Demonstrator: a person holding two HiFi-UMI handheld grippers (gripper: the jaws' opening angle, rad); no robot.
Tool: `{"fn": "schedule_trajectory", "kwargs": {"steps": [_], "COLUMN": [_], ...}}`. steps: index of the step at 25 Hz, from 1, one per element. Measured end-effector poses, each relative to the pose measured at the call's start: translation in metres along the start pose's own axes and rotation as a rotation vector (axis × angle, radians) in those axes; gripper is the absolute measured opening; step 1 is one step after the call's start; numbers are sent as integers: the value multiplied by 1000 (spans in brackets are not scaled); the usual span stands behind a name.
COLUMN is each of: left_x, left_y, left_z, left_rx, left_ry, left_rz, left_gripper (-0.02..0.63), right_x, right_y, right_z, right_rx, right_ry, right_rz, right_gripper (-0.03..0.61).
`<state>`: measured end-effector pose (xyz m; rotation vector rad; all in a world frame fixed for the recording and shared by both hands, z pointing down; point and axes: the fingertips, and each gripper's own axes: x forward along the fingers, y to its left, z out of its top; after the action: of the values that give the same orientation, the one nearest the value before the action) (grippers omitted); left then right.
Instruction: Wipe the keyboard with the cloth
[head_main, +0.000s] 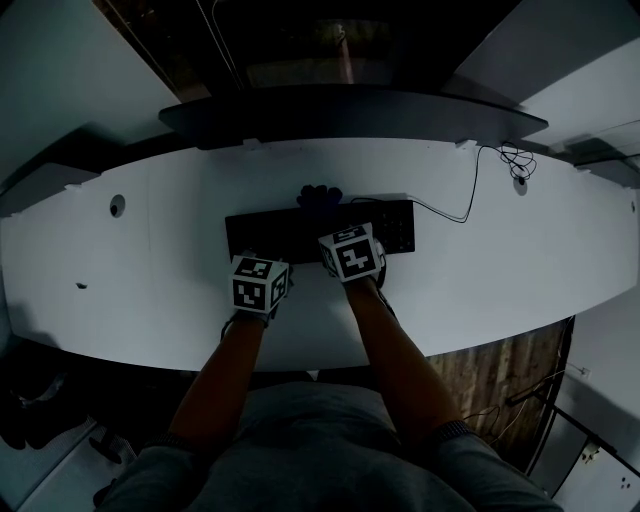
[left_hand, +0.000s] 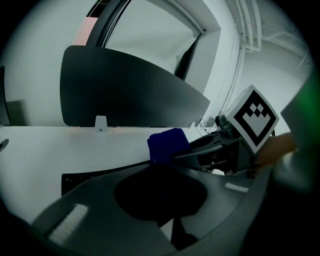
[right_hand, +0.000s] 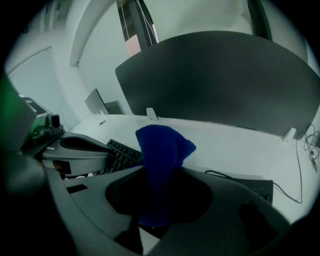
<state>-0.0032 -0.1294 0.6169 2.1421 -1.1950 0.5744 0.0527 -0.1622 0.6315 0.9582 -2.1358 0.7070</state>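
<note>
Black keyboard (head_main: 290, 232) lies at the middle of the white curved worktop (head_main: 500, 270), a little back from its near edge, long side towards the person.

Nearest, the left gripper (left_hand: 162, 170) sits by the keyboard's near-left edge. Its jaws are pressed together with nothing between them. It could usefully bear down on that near-left corner so the board does not skate while it is wiped.

Further in, the right gripper (head_main: 322, 206) reaches across the keys and pinches the dark blue bunched cloth (right_hand: 162, 145), which sticks out ahead of its jaws over the keyboard's far edge. Whether the cloth touches the keys I cannot tell.

To wipe well, I would lower the cloth until the loose bunch, not the hard jaw tips, meets the keys. Then I would draw it along the rows in long, even passes from one short end to the other, working towards the near edge. Light pressure should do.

Beyond the far-right corner a thin black cable (head_main: 470, 195) loops towards the worktop's far edge, and strokes should stop short of snagging it.
</note>
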Motion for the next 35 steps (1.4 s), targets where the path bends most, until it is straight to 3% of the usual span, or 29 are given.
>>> {"fn": "schedule_trajectory", "kwargs": {"steps": [24,35], "left_x": [47,61], "left_y": [-53,-79], "left_z": [4,17], "left_rx": [-11,5], "left_ry": [78,33], "left_rz": [-42,-43], "left_gripper": [9,9], "right_x": [-30,-46], "right_y": [-54,-80], "right_z": [-21,-31], "right_rx": [6,-7], "right_ry": [8,18], "right_rz": [-9,-19], "right_gripper": [118,118]}}
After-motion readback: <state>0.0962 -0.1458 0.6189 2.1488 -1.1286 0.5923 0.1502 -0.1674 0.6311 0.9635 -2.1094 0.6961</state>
